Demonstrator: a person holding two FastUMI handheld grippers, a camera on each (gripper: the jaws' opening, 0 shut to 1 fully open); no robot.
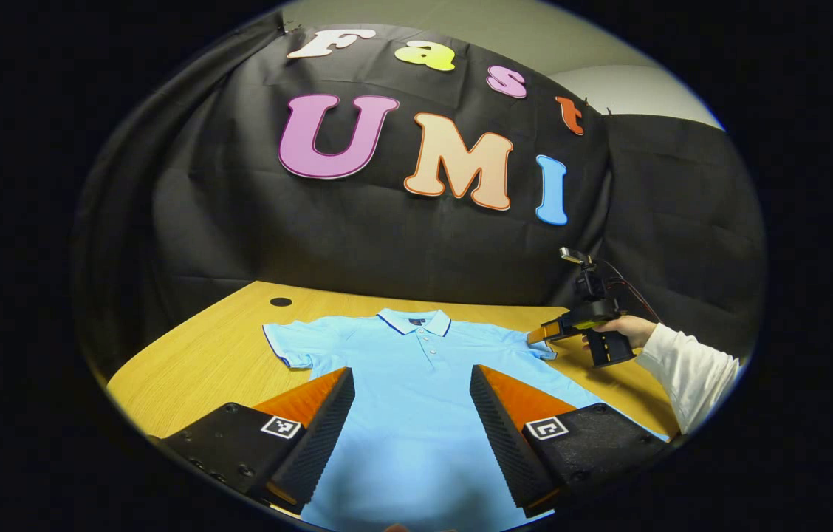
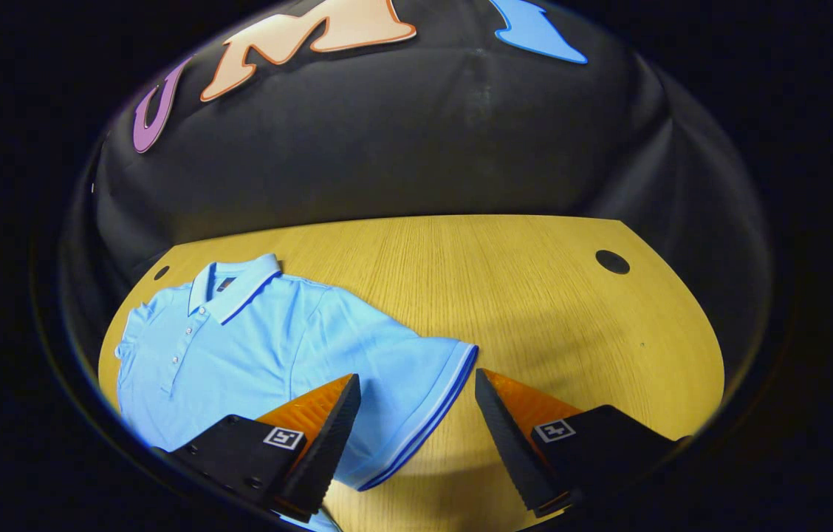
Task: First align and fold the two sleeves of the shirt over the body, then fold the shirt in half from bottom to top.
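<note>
Light blue polo shirt lies flat, face up on the wooden table, collar toward the back wall, both short sleeves spread out to the sides. Left gripper hovers over the shirt body below the button placket, jaws wide, nothing between them. In the right gripper view, the right gripper is at the shirt's right sleeve, jaws wide, straddling the sleeve hem; contact unclear. In the left gripper view that gripper sits at the sleeve edge, held by a hand in a white sleeve.
</note>
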